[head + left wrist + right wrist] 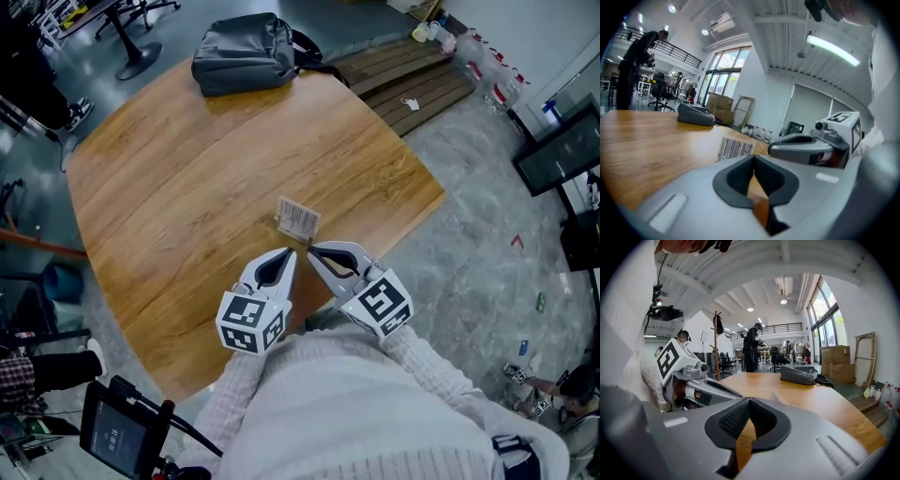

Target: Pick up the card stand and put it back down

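The card stand (298,217) sits on the wooden surface (187,169), well apart from the grey backpack (246,52) that lies at the far edge, and on the side of the surface away from it. It is a small sheet printed with barcode stripes, leaning back a little on a pale foot; the left gripper view shows its striped face just past the tong tips. Both tongs lie farther still from the backpack, just beyond the stand and near it without touching. The left tongs (289,253) are pinched together with nothing between them, and so are the right tongs (312,251); through each pair only bare wood shows. With the stand on the surface and both tongs closed and empty beside it, the scene fits a stand waiting to be lifted as well as one already set back down. As to handling, it looks very light and thin, stiff enough not to bend under a pinch, but probably smooth and slick, and easy to tip or push across the wood with a nudge. The best hold would likely be across the thin sheet near its top or side edge, one pad on the front and one on the back, with gentle pressure. How firmly the sheet sits in its foot cannot be made out.
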`<control>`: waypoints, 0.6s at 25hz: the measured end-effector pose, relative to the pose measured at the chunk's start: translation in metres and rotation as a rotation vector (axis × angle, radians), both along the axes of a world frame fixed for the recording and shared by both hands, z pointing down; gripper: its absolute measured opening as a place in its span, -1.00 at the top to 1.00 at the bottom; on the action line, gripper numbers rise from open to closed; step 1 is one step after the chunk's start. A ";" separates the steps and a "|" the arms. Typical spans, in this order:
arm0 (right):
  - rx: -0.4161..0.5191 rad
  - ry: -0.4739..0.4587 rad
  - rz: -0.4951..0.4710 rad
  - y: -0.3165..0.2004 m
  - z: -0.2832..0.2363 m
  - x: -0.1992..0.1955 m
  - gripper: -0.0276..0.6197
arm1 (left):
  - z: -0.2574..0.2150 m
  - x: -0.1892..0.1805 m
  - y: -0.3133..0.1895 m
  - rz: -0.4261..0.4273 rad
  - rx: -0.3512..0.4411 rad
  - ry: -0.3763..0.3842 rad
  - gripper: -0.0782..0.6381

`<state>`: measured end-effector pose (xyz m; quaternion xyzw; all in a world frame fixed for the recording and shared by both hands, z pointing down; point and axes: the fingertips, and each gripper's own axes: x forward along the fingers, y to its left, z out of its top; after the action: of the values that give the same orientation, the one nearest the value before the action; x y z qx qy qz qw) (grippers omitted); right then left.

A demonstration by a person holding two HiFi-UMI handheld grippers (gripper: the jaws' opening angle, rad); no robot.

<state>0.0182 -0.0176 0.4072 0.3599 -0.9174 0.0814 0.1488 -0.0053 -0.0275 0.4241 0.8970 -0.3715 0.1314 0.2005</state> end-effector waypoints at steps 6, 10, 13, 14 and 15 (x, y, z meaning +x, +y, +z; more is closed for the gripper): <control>0.015 0.010 -0.009 0.001 0.000 -0.002 0.91 | 0.002 0.008 0.006 0.031 0.001 -0.016 0.76; 0.009 0.008 -0.008 -0.001 0.002 -0.002 0.91 | 0.001 0.006 0.005 0.026 0.002 -0.012 0.76; 0.006 0.012 0.000 -0.003 0.005 -0.002 0.91 | 0.003 0.002 0.005 0.017 0.004 -0.015 0.76; 0.003 0.011 0.002 -0.004 0.006 -0.001 0.91 | 0.004 0.001 0.005 0.015 0.004 -0.016 0.76; 0.002 0.010 0.004 -0.004 0.007 -0.001 0.91 | 0.004 0.000 0.005 0.014 0.004 -0.017 0.76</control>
<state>0.0167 -0.0218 0.4138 0.3622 -0.9161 0.0787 0.1529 -0.0054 -0.0230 0.4284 0.8989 -0.3671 0.1397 0.1943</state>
